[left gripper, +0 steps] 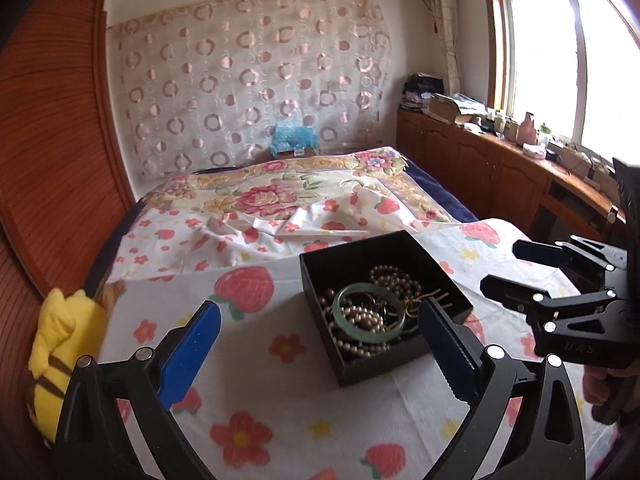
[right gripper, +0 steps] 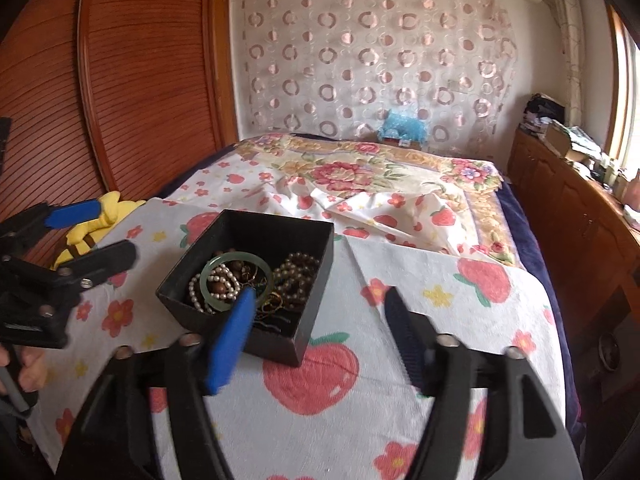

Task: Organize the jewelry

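Bedroom: strawberry-print white cloth (left gripper: 304, 408) covers the surface beside a floral-quilted bed (left gripper: 280, 196).
Square black box (right gripper: 256, 264) of bead strands and a pale green jade bangle (left gripper: 370, 307) sits on it, untouched. Left gripper (left gripper: 320, 344) and right gripper (right gripper: 320, 340) fingers both spread, empty. Left view alone shows the window (left gripper: 568, 48); yellow plush toy (left gripper: 64, 344) at the edge.

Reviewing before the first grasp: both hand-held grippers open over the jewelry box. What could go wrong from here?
1. The jade bangle lies on top of tangled pearl strands; lifting either may drag others out.
2. The black box sits on a soft strawberry cloth, so a push from the right hand-held gripper may slide or tip it.
3. The left hand-held gripper is close by; the two might collide over the box.
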Demonstrator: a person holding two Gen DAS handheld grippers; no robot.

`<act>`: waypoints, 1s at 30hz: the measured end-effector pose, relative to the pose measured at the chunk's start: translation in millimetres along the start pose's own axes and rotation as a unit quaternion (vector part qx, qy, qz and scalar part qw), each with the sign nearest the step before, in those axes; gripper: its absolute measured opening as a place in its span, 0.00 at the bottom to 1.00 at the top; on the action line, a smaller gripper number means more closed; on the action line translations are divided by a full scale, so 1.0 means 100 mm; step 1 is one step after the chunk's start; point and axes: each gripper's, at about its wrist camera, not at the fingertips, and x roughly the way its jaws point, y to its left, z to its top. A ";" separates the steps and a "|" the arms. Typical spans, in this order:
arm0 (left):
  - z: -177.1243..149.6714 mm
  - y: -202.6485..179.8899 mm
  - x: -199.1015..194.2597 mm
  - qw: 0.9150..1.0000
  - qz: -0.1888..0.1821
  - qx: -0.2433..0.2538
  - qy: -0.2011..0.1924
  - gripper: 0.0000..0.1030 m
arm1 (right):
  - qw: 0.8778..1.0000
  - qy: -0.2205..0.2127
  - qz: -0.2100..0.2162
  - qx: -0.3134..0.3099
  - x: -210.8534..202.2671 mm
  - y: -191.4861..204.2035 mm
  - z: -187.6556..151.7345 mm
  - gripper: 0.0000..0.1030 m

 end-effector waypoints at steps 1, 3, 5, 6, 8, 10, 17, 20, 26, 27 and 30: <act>-0.02 0.02 -0.06 1.000 0.001 -0.007 -0.002 0.93 | 1.000 -0.004 -0.003 0.002 -0.03 0.01 -0.01 0.80; -0.05 0.05 -0.13 1.000 0.004 -0.013 -0.005 0.93 | 1.000 -0.012 -0.004 0.010 -0.12 0.01 -0.05 0.92; -0.08 0.05 -0.21 1.000 0.011 -0.015 -0.005 0.93 | 1.000 -0.019 -0.003 0.019 -0.18 0.02 -0.07 0.96; -0.10 0.05 -0.25 1.000 0.016 -0.016 -0.006 0.93 | 0.999 -0.023 -0.003 0.025 -0.24 0.03 -0.09 0.98; -0.11 0.07 -0.32 1.000 0.017 -0.021 -0.010 0.93 | 0.999 -0.027 -0.007 0.028 -0.30 0.04 -0.09 0.98; -0.14 0.09 -0.41 0.999 0.016 -0.027 -0.012 0.93 | 0.999 -0.034 -0.013 0.027 -0.40 0.08 -0.11 0.98; -0.23 0.09 -0.67 0.999 0.031 -0.033 -0.021 0.93 | 0.998 -0.055 -0.021 0.038 -0.68 0.15 -0.19 0.98; -0.28 0.11 -0.77 0.998 0.034 -0.040 -0.022 0.93 | 0.997 -0.065 -0.032 0.040 -0.80 0.17 -0.24 0.98; -0.36 0.14 -0.94 0.998 0.047 -0.045 -0.024 0.93 | 0.995 -0.083 -0.040 0.049 -1.01 0.19 -0.32 0.98; -0.37 0.14 -0.96 0.998 0.047 -0.046 -0.024 0.93 | 0.994 -0.087 -0.042 0.051 -1.04 0.19 -0.33 0.98; -0.39 0.13 -0.99 0.997 0.049 -0.045 -0.024 0.93 | 0.994 -0.090 -0.040 0.054 -1.08 0.19 -0.34 0.97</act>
